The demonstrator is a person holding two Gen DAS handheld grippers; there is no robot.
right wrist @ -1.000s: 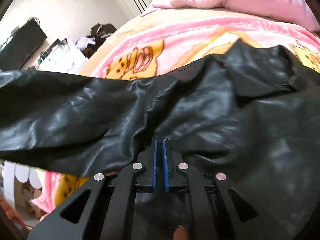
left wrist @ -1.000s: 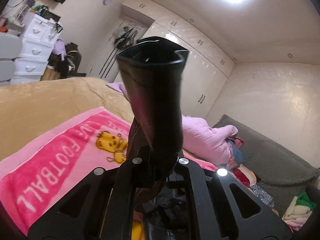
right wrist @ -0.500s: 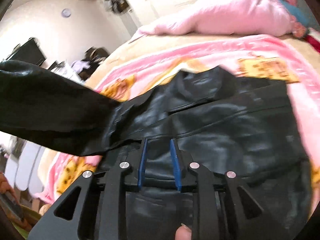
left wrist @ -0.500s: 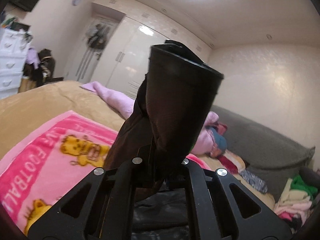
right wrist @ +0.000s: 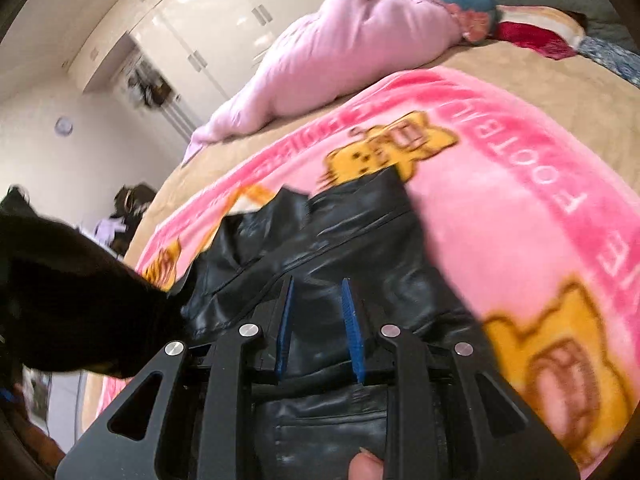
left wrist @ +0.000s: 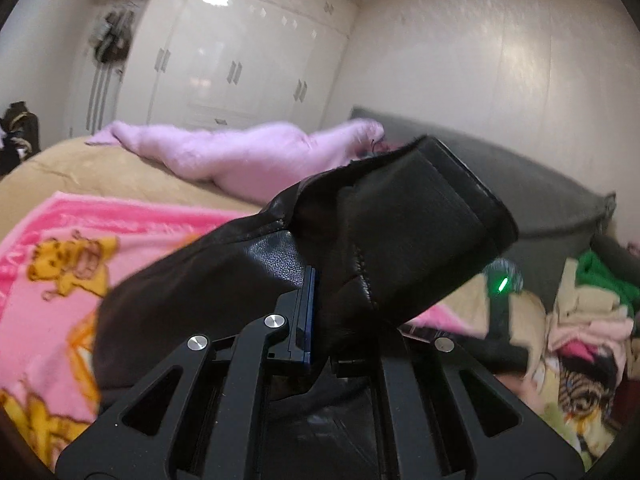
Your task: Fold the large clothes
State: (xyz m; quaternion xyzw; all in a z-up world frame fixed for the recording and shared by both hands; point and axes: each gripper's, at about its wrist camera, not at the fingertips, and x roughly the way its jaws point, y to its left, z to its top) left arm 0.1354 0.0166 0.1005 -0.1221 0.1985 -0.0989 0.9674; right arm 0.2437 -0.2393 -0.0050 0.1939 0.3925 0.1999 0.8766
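My left gripper (left wrist: 320,304) fingers are clamped tight on the black leather jacket's sleeve (left wrist: 384,232), cuff end sticking out past the fingertips and up to the right. A second ago that cuff stood nearly straight up ahead of the fingers; now it's tipped over rightward and the view has swung from the ceiling light to the white wardrobe (left wrist: 224,64) and the grey headboard (left wrist: 552,200). I read that as me carrying the sleeve across toward the jacket body, i.e. the sleeve fold-in is under way, not landed yet.

My right gripper (right wrist: 318,320) fingers are parted, nothing pinched: blue pads (right wrist: 352,328) stand apart with the leather jacket (right wrist: 320,240) lying flat just beyond and under them. A second ago those pads were pressed together at the leather; they opened within the last second and have held at that gap since. So the right side has let go, and the body stays put on the pink blanket (right wrist: 520,208) while the left brings the sleeve over. The lifted sleeve shows as a dark mass left of the right fingers.

Writing: right of the right fingers, the blanket border reads "FOOTBAL…", rest cut off or blurred. Yellow cartoon animal print (right wrist: 396,148) ahead of the fingertips. No brand readable on the jacket.
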